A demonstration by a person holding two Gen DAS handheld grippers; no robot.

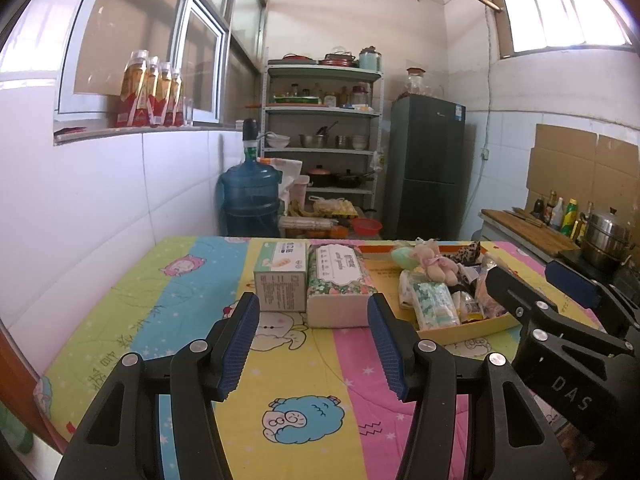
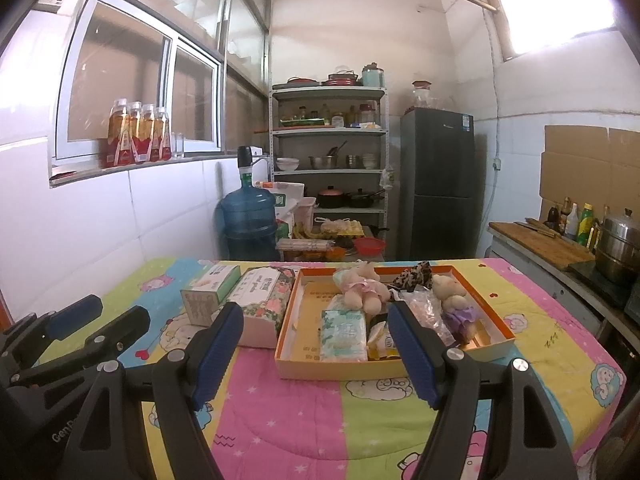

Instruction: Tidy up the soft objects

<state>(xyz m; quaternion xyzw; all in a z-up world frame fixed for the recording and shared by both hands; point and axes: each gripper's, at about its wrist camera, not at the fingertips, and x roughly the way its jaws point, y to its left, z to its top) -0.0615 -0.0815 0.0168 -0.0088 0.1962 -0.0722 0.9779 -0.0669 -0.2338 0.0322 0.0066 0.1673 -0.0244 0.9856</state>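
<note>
Both grippers, left gripper (image 1: 314,344) and right gripper (image 2: 316,356), gape empty; floral tissue pack (image 2: 264,300) lies lengthwise pointing away.

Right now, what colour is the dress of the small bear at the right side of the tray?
Purple. The small bear lying in the tray shows it best in the right wrist view.

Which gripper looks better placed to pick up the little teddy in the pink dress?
Probably the right gripper: it is open and faces the orange tray holding the pink-dressed teddy. The open left gripper points at the floral tissue pack.
</note>
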